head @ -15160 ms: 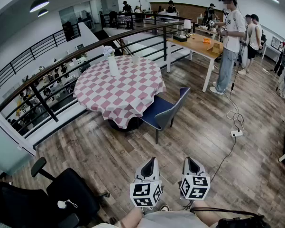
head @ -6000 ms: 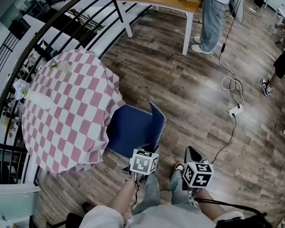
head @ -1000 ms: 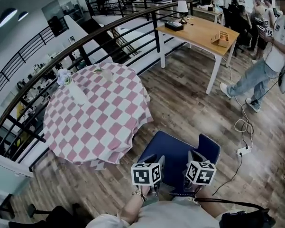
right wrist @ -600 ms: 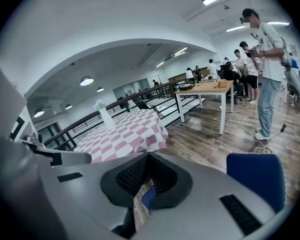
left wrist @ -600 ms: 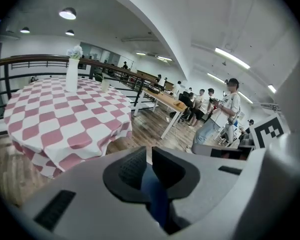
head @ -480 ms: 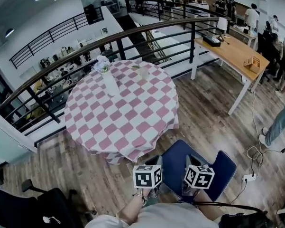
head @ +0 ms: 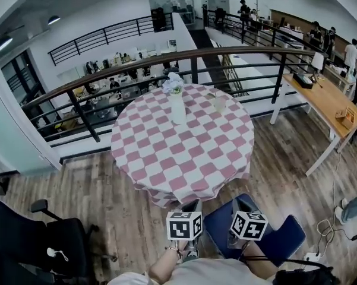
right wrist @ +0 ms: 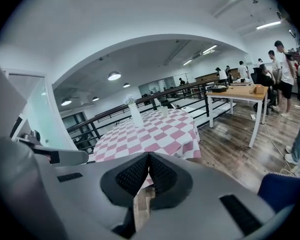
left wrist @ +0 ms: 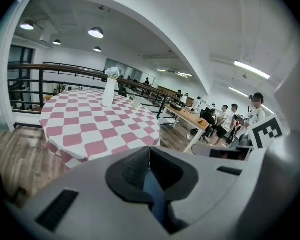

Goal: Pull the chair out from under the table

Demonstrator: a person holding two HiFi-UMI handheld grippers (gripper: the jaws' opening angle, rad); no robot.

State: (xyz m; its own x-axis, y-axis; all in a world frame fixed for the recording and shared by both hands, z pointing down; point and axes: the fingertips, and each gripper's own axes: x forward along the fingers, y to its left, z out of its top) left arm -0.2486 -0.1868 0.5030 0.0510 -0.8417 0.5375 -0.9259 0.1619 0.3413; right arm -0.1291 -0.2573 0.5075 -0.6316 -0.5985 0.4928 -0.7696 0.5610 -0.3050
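- Chair (head: pixel 278 240) now stands clear of the checked table (head: pixel 184 144); earlier its seat was tucked under the cloth.
- Wood plank floor (head: pixel 116 215), with a mezzanine railing (head: pixel 136 64) behind the table.
- Left gripper (left wrist: pixel 149 151) and right gripper (right wrist: pixel 149 156): both have jaws pressed together with nothing between them, just by the chair.

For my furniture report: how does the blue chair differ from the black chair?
The blue chair stands close to the round table; the black chair stands apart, at the left. The black chair shows an armrest; the blue chair shows none. Both stand on the wood floor.
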